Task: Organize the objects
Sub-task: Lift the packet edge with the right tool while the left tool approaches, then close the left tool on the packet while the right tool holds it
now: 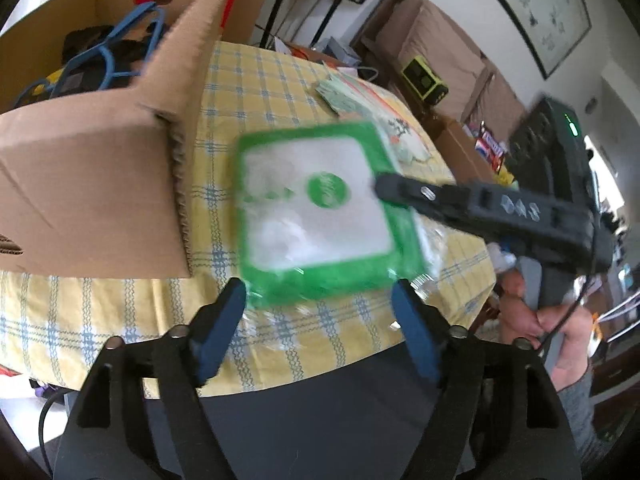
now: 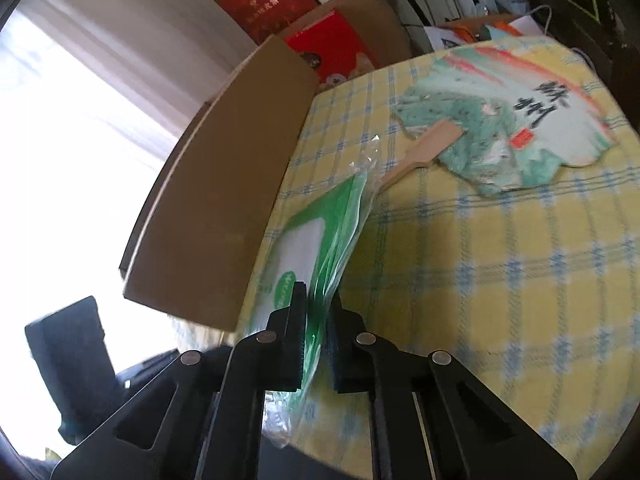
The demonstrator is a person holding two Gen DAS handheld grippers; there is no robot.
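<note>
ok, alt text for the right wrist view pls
The right gripper is shut on the edge of a green-and-white plastic packet, held above a yellow checked tablecloth. A cardboard box stands to the left, and a painted paper fan with a wooden handle lies on the cloth beyond.
</note>
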